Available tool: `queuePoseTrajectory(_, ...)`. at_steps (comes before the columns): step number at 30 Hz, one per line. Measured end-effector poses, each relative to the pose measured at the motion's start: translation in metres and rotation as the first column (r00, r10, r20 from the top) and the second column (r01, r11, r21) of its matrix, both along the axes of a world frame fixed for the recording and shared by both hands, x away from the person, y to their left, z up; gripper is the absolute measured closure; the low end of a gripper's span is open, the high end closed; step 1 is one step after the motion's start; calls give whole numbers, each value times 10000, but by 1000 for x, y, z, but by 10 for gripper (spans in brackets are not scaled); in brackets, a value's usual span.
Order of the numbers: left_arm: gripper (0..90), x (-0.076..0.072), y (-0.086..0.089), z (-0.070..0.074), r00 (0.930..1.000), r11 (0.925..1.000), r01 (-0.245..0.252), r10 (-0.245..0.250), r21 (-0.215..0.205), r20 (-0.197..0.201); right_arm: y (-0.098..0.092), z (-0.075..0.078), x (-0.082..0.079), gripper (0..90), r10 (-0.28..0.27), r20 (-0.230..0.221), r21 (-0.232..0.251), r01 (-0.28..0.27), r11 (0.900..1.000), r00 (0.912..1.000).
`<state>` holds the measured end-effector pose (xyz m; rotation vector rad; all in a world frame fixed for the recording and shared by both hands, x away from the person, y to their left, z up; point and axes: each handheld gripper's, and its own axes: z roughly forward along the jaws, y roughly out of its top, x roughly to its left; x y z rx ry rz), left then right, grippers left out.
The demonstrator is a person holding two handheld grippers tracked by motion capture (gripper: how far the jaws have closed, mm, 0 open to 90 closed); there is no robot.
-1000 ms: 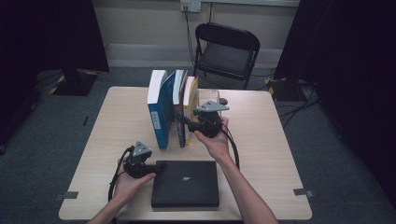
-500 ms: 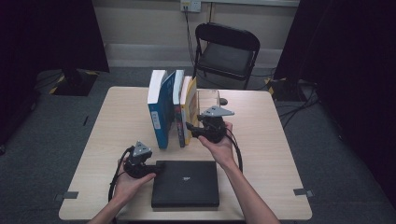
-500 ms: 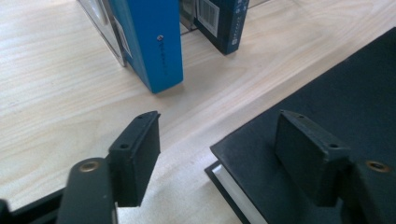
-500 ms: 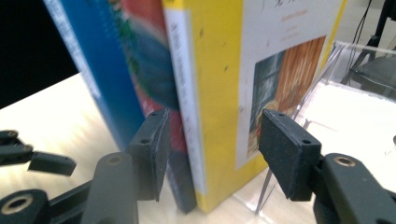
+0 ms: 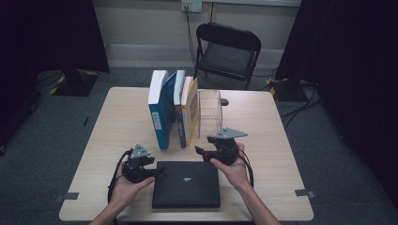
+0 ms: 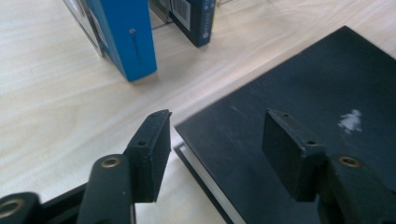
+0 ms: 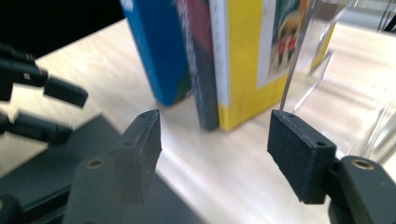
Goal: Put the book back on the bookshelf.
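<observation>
A flat black book lies at the table's near edge. Behind it stand a blue book, a dark book and a yellow book, leaning against a clear plastic stand. My left gripper is at the black book's left far corner. Its jaws have just been closing and straddle that corner without pressing on it. My right gripper hovers at the book's right far corner, facing the yellow book. Its jaws have just been opening, with nothing between them.
The light wooden table has bare room left and right of the books. A black folding chair stands beyond the far edge. Dark curtains and floor cables surround the table.
My right gripper has drawn back from the standing books toward the person and sunk to the black book's far corner. The left hand has stayed where it was.
</observation>
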<state>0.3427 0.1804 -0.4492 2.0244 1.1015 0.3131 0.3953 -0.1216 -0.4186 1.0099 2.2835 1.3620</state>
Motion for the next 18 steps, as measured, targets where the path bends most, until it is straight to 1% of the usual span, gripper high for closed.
queuePoseTrajectory(1, 428, -3, 0, 0, 10000, 9999, 74, -74, 78, 21, -2, -3, -2, 328, 15, -84, 19, -15, 10000, 10000)
queuePoseTrajectory(2, 431, -7, 1, -1, 9999, 10000, 26, -27, 77, 130, -3, -7, -5, 321, 33, -162, -33, -34, 10000, 9999)
queuePoseTrajectory(3, 432, -8, 3, -1, 10000, 10000, 35, -35, -7, 92, -5, -10, -7, 311, 85, -264, -53, -86, 9999, 9996)
queuePoseTrajectory(4, 433, -9, 4, -2, 9999, 9998, 2, -5, -182, -137, -6, -14, -9, 302, 111, -331, -79, -114, 9999, 9994)
queuePoseTrajectory(6, 434, -7, 7, -3, 9994, 9990, -156, 143, -423, -318, -7, -23, -13, 287, 163, -529, -76, -167, 9998, 9985)
queuePoseTrajectory(9, 472, -6, 7, -10, 9983, 9994, -121, 102, -332, -577, -7, -36, -15, 268, 240, -839, -15, -243, 9997, 9962)
queuePoseTrajectory(10, 491, -6, 5, -11, 9981, 9998, -83, 71, -189, -619, -6, -39, -16, 267, 276, -944, -34, -281, 9996, 9952)
queuePoseTrajectory(11, 506, -6, 5, -12, 9980, 9996, 21, -39, -282, -629, -6, -43, -16, 267, 329, -999, -87, -339, 9994, 9944)
queuePoseTrajectory(12, 535, -5, 4, -12, 9967, 9988, 167, -202, -451, -786, -5, -46, -16, 265, 360, -1089, -112, -375, 9992, 9934)
queuePoseTrajectory(13, 547, -4, 3, -12, 9972, 9989, 243, -270, -390, -701, -4, -49, -16, 268, 440, -1181, -139, -459, 9988, 9920)
queuePoseTrajectory(14, 545, -4, 2, -12, 9978, 9991, 201, -224, -369, -631, -3, -51, -17, 271, 466, -1213, -200, -494, 9986, 9915)
queuePoseTrajectory(15, 544, -3, 2, -12, 9976, 9992, 270, -288, -291, -632, -2, -54, -17, 264, 509, -1275, -270, -548, 9981, 9905)
queuePoseTrajectory(16, 547, -3, 2, -12, 9976, 9992, 228, -249, -338, -644, 0, -57, -18, 256, 546, -1281, -338, -594, 9977, 9903)
queuePoseTrajectory(17, 551, -3, 2, -12, 9976, 9992, 248, -269, -328, -637, 0, -58, -19, 257, 528, -1189, -294, -567, 9980, 9915)
queuePoseTrajectory(18, 551, -3, 2, -12, 9977, 9992, 270, -289, -307, -606, -1, -59, -18, 258, 532, -1199, -263, -567, 9980, 9914)
